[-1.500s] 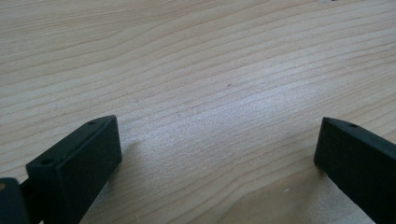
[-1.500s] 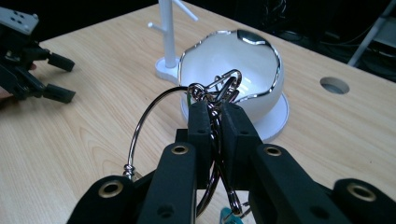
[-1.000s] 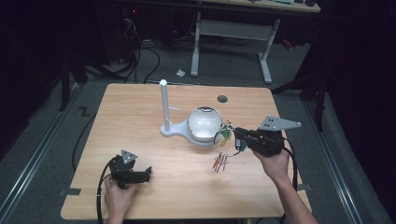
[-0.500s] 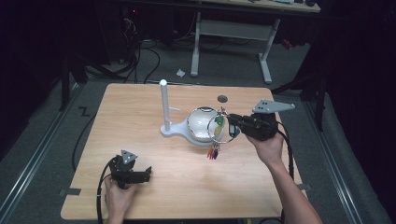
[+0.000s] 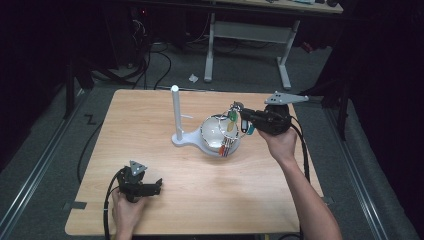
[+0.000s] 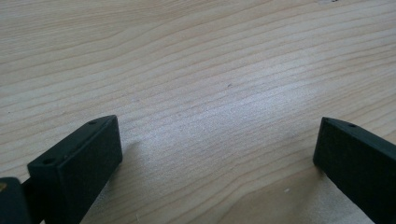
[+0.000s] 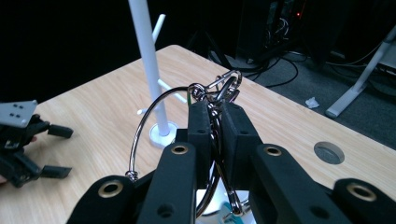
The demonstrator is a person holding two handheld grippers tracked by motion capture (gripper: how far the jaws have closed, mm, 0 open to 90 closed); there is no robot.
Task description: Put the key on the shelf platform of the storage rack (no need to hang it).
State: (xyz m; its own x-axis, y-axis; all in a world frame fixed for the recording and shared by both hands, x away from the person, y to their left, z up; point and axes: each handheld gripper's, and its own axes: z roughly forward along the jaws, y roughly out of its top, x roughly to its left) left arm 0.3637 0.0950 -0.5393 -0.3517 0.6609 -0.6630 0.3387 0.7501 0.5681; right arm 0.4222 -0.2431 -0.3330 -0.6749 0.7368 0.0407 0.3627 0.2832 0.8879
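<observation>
Bunch of silver metal key rings with green, yellow and teal tags and small red-tipped keys (image 5: 230,131) lifted off the table, hanging over the white round bowl-shaped base (image 5: 214,134) of the white stand, near table middle-right. Pinched at the top rings between the black jaws of the right gripper (image 5: 242,120), jaws closed tight on the rings; in the right gripper view large thin wire loop (image 7: 154,121) arcing out left of the jaws, small clasp rings (image 7: 217,88) poking up above the jaw tips. Right gripper held above the table by the right hand (image 5: 278,141), grey three-cornered plate on top, cable trailing down along the forearm. White upright post (image 5: 176,112) with short side pegs just left of the bowl, on the same base. Light wooden tabletop (image 5: 150,115) with a round grey grommet hole (image 7: 328,152) toward the far right edge. Left gripper (image 5: 156,186) low on the table near the front-left corner, held by the left hand (image 5: 127,209), well apart from the stand; jaws spread wide, nothing between them, bare wood grain (image 6: 210,93) beneath. Dark floor with cables and a white desk frame (image 5: 250,45) beyond the far table edge.
</observation>
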